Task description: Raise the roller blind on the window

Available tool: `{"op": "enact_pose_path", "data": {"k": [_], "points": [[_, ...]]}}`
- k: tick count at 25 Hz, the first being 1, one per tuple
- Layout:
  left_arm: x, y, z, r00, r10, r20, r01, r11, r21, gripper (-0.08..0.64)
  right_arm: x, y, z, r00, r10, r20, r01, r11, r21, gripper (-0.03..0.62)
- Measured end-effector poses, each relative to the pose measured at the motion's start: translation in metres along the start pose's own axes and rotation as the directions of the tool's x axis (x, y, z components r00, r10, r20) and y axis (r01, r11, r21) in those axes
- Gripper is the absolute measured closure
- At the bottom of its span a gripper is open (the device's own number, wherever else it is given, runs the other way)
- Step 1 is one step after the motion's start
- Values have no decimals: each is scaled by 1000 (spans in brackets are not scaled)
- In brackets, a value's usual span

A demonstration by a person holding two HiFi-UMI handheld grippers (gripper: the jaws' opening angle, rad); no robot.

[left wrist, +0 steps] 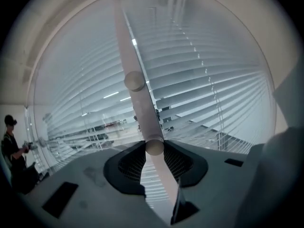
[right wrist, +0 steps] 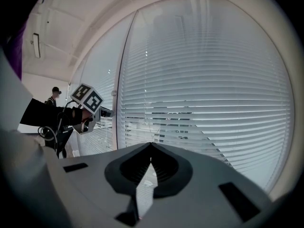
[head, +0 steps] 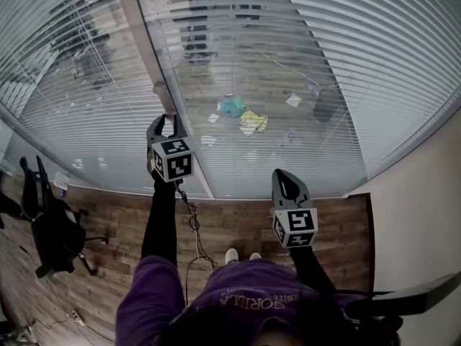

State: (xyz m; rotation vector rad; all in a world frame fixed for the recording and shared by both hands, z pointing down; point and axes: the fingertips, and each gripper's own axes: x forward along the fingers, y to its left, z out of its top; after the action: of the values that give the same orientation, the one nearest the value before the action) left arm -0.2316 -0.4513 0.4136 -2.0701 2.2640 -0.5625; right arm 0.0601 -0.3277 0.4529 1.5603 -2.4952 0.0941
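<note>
A slatted blind (head: 288,49) hangs behind the glass wall ahead, its slats lowered and tilted. A pale upright frame post (head: 144,42) splits the panes. Two round knobs sit on that post. My left gripper (head: 164,125) is raised to the post and shut on the lower knob (left wrist: 154,147), one pad on each side of it. The upper knob (left wrist: 134,81) is free just above. My right gripper (head: 288,177) hangs lower, to the right and short of the glass, shut with nothing in it. The right gripper view shows the blind (right wrist: 204,80) and the left gripper (right wrist: 109,112) at the post.
A black office chair (head: 50,229) stands on the wooden floor to the left. A cable (head: 193,222) dangles from my left arm. A plain wall (head: 425,215) closes the right side. A person (left wrist: 9,141) shows far left in the left gripper view.
</note>
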Motion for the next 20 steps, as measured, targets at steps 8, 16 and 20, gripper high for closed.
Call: {"op": "enact_pose_path", "data": {"k": [8, 16, 20], "points": [[1, 5, 2, 996, -82, -37, 69, 958, -277, 445, -1, 1, 1, 1000, 2, 3, -2, 1000, -2, 594], [-4, 8, 2, 989, -146, -11, 115, 819, -563, 445, -4, 3, 1, 1000, 2, 8, -2, 1000, -3, 594], [-2, 10, 1, 988, -156, -6, 120, 783, -611, 445, -3, 4, 2, 1000, 1, 7, -1, 1000, -5, 594]]}}
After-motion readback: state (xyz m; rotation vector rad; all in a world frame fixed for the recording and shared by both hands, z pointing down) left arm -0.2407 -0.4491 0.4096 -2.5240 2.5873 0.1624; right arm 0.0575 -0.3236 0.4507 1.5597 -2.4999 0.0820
